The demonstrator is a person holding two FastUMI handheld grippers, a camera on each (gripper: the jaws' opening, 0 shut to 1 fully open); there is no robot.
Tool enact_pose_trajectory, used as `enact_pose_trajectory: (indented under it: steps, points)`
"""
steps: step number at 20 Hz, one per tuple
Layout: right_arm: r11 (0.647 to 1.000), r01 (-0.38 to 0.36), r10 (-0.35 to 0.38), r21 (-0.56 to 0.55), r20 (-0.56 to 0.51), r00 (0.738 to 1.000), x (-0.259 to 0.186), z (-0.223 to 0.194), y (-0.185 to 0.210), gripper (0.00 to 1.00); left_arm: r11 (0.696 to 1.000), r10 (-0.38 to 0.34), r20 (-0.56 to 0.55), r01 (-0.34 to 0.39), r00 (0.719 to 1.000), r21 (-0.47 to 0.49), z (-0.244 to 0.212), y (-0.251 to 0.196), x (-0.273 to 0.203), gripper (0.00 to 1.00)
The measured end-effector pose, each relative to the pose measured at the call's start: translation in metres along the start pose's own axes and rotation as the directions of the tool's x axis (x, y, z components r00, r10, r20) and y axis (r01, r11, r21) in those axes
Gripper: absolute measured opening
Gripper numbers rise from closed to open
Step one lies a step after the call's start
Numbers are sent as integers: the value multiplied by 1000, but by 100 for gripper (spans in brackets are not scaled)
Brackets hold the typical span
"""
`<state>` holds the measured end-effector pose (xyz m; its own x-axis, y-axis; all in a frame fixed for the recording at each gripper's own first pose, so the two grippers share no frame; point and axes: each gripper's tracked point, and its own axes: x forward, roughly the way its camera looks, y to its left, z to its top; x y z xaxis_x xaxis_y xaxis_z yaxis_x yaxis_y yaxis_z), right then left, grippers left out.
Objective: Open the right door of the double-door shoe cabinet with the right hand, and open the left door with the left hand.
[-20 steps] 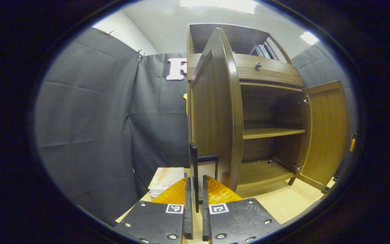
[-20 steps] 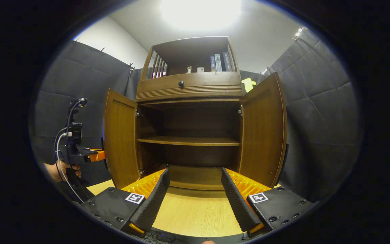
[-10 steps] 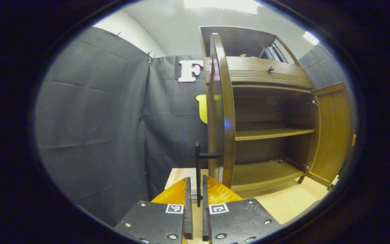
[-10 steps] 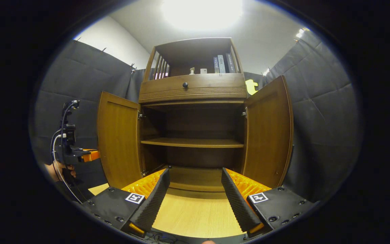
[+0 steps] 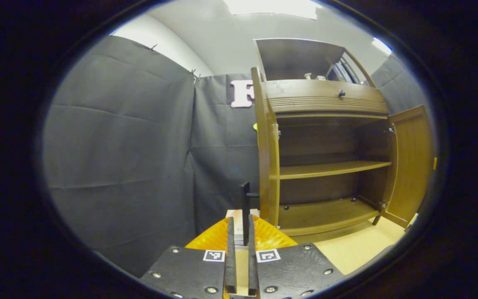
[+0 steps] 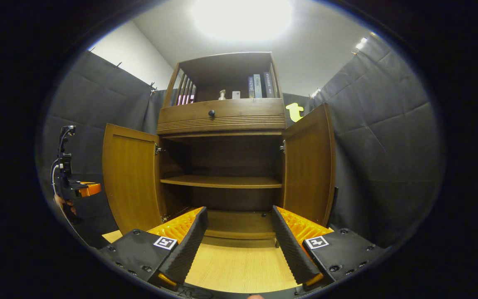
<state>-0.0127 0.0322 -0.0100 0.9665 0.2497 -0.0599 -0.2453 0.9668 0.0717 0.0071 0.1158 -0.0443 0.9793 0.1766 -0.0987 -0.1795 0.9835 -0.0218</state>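
The brown shoe cabinet [image 6: 222,118] stands with both doors swung out and its inner shelf [image 6: 222,181] bare. In the left gripper view the left door [image 5: 266,158] is seen nearly edge-on. Its black bar handle [image 5: 246,199] runs down between the fingers of my left gripper [image 5: 241,222], which is shut on it. The right door [image 5: 411,162] stands wide at the far right. In the right gripper view my right gripper [image 6: 239,209] is open in front of the cabinet, holding nothing, between the left door [image 6: 133,178] and the right door [image 6: 309,166]. The left gripper [image 6: 73,189], held by a hand, sits left of the left door.
A drawer with a round knob [image 6: 211,112] sits above the doors, with books [image 6: 257,86] on the open top shelf. A pale box [image 5: 235,216] lies on the light wooden floor [image 6: 235,261] behind the left door. Black cloth walls close in on both sides.
My left gripper has pulled the left door further outward, and it now stands wide open and almost edge-on. The right gripper stays open and has shifted slightly.
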Motion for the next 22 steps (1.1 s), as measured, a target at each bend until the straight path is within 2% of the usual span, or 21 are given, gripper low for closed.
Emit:
enact_pose_trajectory:
  steps: [1,3,4,5,6,9,12,13,14,15,19,22]
  points:
    - [1000,-1,1,1,-1,1000,-2,1,-4,96,1000,-4,4,4,1000,0,7,-6,-12,12]
    - [1000,0,0,-4,-5,1000,-7,4,-13,96,1000,-20,13,20,1000,-10,19,-18,-33,15]
    - [1000,3,-3,-6,0,1000,-10,7,-18,93,999,-31,20,32,999,-16,24,-26,-41,10]
    - [1000,5,-5,-5,6,1000,-13,10,-23,96,999,-38,25,38,999,-19,28,-34,-48,13]
    - [1000,5,-5,-1,9,1000,-16,12,-27,96,999,-44,28,44,999,-19,30,-43,-55,10]
    - [1000,10,-10,4,23,1000,-24,17,-36,96,998,-58,43,59,997,-10,38,-59,-81,11]
    - [1000,13,-13,13,27,1000,-32,19,-41,96,998,-62,44,63,997,-6,40,-66,-100,13]
    - [1000,14,-15,13,28,1000,-36,18,-43,93,998,-63,46,63,997,-6,42,-68,-106,13]
    - [1000,14,-15,13,26,1000,-38,18,-45,96,998,-62,48,62,997,-3,42,-69,-109,14]
    - [1000,13,-14,14,25,1000,-40,17,-44,93,998,-61,50,61,997,1,44,-70,-114,15]
    - [1000,13,-14,16,27,1000,-49,17,-46,96,997,-79,55,78,995,12,46,-75,-127,15]
    - [1000,11,-12,17,28,1000,-52,18,-45,93,997,-79,58,78,995,24,45,-74,-133,30]
